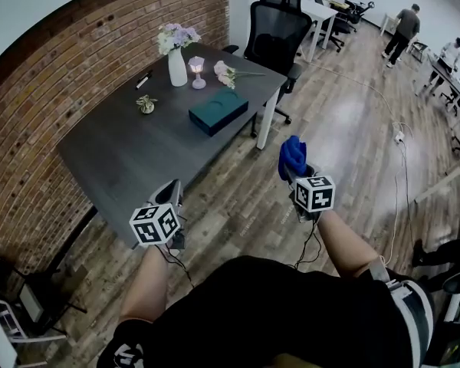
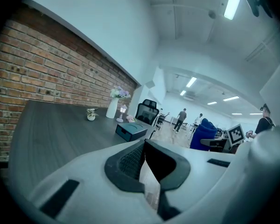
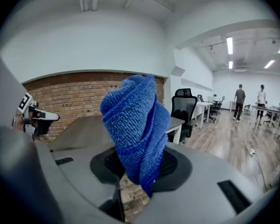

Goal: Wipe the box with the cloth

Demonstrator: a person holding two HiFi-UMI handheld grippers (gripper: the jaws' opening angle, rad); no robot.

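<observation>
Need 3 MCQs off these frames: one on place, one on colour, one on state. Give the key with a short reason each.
1. Where is the box?
A. on the table
B. on a shelf
C. in a drawer

2. What colour is the cloth?
A. white
B. blue
C. red

3. What state is the right gripper in?
A. open and empty
B. shut on nothing
C. shut on the cloth

Key:
1 A: the head view shows the teal box lying flat on the grey tabletop.
2 B: the cloth is bright blue in both the head view and the right gripper view.
3 C: the right gripper view shows the jaws closed on the cloth, which stands up out of them.
</observation>
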